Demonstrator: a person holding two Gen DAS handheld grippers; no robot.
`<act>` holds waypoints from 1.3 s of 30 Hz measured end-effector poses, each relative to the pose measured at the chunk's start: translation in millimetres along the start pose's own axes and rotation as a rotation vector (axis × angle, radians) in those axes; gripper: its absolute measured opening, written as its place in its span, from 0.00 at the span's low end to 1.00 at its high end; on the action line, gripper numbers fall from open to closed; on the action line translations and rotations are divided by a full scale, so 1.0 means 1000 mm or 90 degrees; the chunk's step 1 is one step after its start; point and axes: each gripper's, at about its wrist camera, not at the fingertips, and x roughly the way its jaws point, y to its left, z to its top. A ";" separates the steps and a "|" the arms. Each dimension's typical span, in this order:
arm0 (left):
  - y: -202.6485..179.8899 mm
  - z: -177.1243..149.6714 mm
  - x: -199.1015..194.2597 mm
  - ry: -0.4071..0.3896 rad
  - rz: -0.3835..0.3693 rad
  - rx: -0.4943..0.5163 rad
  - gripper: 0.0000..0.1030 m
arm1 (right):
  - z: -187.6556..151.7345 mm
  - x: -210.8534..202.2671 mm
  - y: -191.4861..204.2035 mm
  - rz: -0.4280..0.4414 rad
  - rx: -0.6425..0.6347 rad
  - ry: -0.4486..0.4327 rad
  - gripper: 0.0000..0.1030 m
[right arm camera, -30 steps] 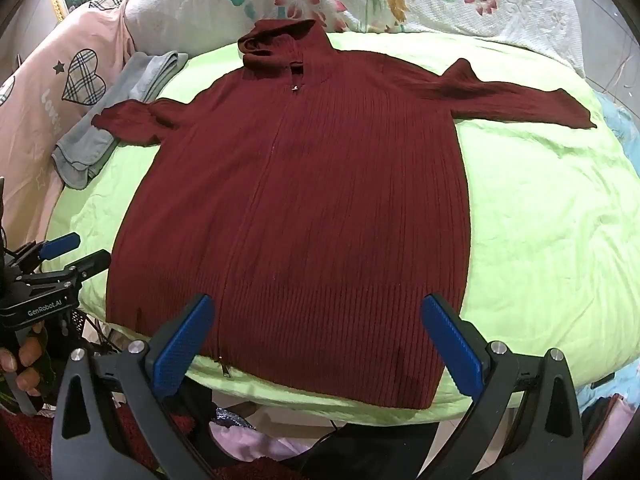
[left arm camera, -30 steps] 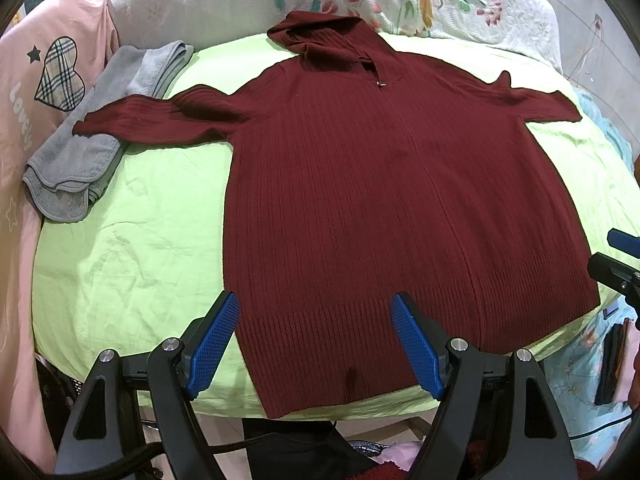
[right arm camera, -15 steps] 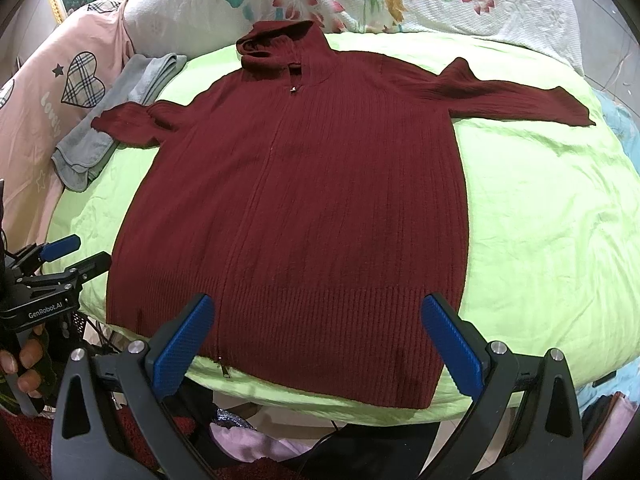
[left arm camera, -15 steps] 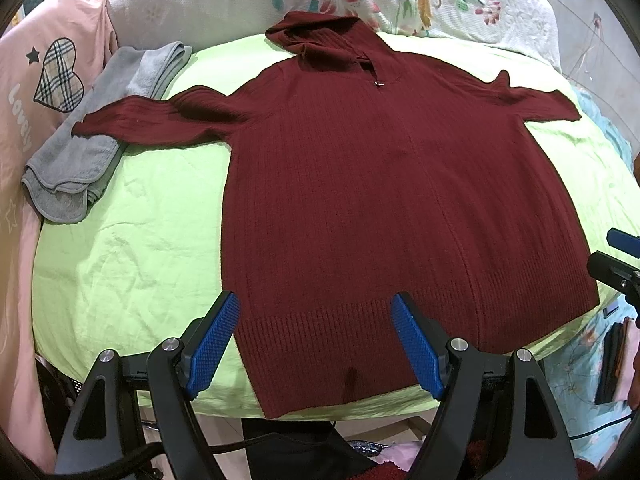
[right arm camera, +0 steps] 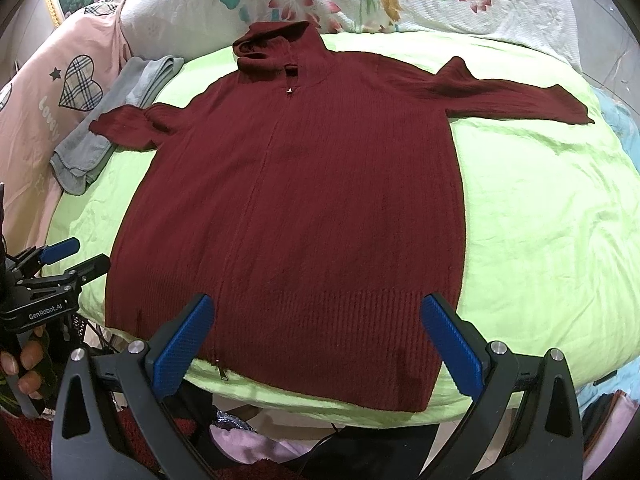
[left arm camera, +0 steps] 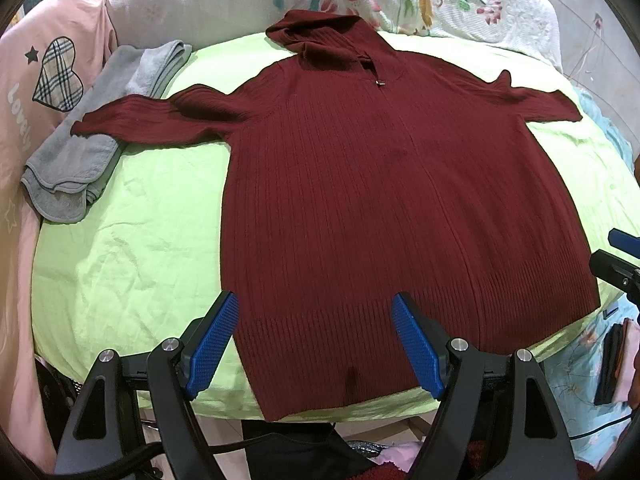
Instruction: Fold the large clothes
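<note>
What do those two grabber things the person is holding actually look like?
Each gripper, left and right, is a black angular frame with triangular cut-outs and silver screws, ending in two flat fingers faced with blue textured pads. White "GenRobot.AI" lettering marks the left one's body, and black cables trail below. Neither sleeves nor arms show.

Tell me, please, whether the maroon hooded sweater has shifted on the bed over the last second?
No. The maroon sweater lies as before; its sleeve cuff overlaps the same spot on the grey towel.
</note>
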 end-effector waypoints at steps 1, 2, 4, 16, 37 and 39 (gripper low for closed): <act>0.000 0.000 0.001 0.000 0.000 0.000 0.77 | 0.000 0.000 -0.001 0.000 0.001 -0.001 1.00; 0.000 0.001 0.001 0.000 0.000 0.000 0.77 | 0.000 0.000 -0.002 -0.001 0.002 -0.004 1.00; 0.000 0.002 0.002 0.001 0.001 0.002 0.77 | 0.002 0.001 -0.004 0.004 0.008 -0.005 1.00; 0.016 0.025 0.025 -0.003 -0.025 -0.026 0.77 | 0.024 -0.001 -0.044 -0.023 0.040 -0.066 1.00; -0.001 0.092 0.093 0.047 -0.029 -0.027 0.76 | 0.143 0.052 -0.353 -0.112 0.401 -0.177 0.60; -0.008 0.096 0.101 0.054 -0.028 -0.020 0.76 | 0.154 0.057 -0.388 -0.120 0.437 -0.189 0.54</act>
